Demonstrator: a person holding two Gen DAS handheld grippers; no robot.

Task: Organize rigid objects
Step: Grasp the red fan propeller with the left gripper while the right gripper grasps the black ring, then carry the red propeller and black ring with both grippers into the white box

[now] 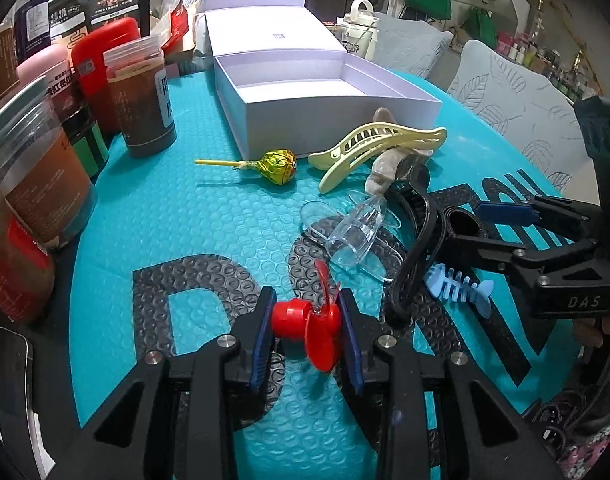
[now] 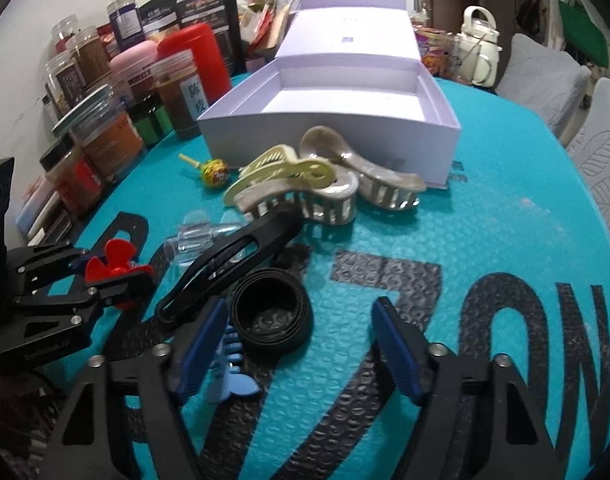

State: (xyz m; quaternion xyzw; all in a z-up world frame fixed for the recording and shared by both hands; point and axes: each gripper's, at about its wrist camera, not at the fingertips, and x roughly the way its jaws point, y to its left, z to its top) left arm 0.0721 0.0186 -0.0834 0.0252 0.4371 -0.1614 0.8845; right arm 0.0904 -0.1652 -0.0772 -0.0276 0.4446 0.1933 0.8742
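My left gripper (image 1: pixel 307 328) is shut on a small red fan (image 1: pixel 309 330) just above the teal mat; it also shows in the right wrist view (image 2: pixel 113 270). My right gripper (image 2: pixel 297 344) is open and empty, over a black coiled band (image 2: pixel 271 314) and a blue fishbone clip (image 2: pixel 229 368). Beyond lie a black hair clip (image 2: pixel 233 260), a clear clip (image 1: pixel 353 228), a yellow claw clip (image 1: pixel 369 144), beige claw clips (image 2: pixel 337 196) and a lollipop (image 1: pixel 279 166). The open lilac box (image 1: pixel 329 108) stands empty behind them.
Jars and a red canister (image 1: pixel 105 72) crowd the left edge of the teal mat (image 1: pixel 185 220). Snack bags stand behind them. A white kettle (image 2: pixel 479 50) and grey chairs (image 1: pixel 505 92) are at the back right. A phone (image 1: pixel 13 380) lies at the near left.
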